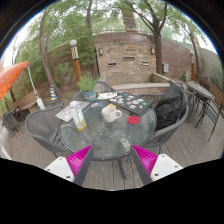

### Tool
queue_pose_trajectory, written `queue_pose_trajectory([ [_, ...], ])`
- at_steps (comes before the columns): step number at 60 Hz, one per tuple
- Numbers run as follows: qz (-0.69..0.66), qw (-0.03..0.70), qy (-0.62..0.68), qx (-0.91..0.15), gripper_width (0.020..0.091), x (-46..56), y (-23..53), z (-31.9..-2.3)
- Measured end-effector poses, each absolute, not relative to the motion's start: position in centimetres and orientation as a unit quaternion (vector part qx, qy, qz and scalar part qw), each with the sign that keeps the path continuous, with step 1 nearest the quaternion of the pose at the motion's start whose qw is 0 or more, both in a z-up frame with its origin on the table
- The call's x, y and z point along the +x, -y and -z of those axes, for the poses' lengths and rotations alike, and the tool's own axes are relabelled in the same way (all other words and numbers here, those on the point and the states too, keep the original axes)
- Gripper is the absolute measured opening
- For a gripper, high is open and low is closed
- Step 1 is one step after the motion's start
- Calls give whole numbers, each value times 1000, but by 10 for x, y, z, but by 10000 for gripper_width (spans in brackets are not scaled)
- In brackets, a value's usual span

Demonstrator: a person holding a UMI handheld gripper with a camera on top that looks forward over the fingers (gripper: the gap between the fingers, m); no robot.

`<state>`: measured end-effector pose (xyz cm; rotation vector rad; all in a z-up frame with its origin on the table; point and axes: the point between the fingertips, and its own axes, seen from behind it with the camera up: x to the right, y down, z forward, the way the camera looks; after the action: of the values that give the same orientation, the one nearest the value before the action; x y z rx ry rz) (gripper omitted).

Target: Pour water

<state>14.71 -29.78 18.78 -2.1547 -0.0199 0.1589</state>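
Currently the hand-held gripper is spread, its two pink pads apart with nothing between them. It hangs in the air short of the near edge of the desk, a round glass-topped patio table standing on a wooden deck.

Judgement on step: approach only. No vessel is held and no pouring has begun. The next move calls for closing on the desk, picking out the vessel that holds the water, and lining the fingers up on either side of it before pinching.

On the desk, toward its middle, stands a white mug or small pitcher with a handle; this is the likeliest task item, though which vessel is the source and which the receiver cannot be settled. Flat papers or mats lie toward the left edge, and a dark patterned board or tray toward the far right edge.

Chairs ring the desk. Beyond it stand a stone wall and trees.

Hard to make out: whether the mug contains water, whether a second cup sits among the small items beside it, and what the far-edge objects are.
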Motion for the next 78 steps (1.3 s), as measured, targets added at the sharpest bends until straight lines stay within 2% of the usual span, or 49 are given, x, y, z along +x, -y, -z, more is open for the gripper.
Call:
queue_pose_trajectory([
  [13,-73,526,59,-845,833,95,273,-204],
  [20,-72,557,83,-823,833,43,235,-193],
  [26,-90,590,79,-798,826,-9,187,-173],
  [40,-88,606,50,-789,827,-90,57,-100],
  [57,-40,637,46,-769,832,-122,-37,-78],
  [58,-35,636,49,-769,816,-123,-41,-76],
  [59,-29,633,51,-772,763,-124,-44,-72],
  [60,-21,628,50,-776,649,-123,-46,-68],
  [61,-8,622,45,-782,499,-119,-47,-62],
  [62,-3,618,45,-785,479,-120,-47,-59],
  [67,5,629,2,-777,477,-110,-47,-64],
  [69,11,628,-4,-778,455,-109,-44,-63],
  [78,29,613,65,-787,387,-129,-55,-70],
])
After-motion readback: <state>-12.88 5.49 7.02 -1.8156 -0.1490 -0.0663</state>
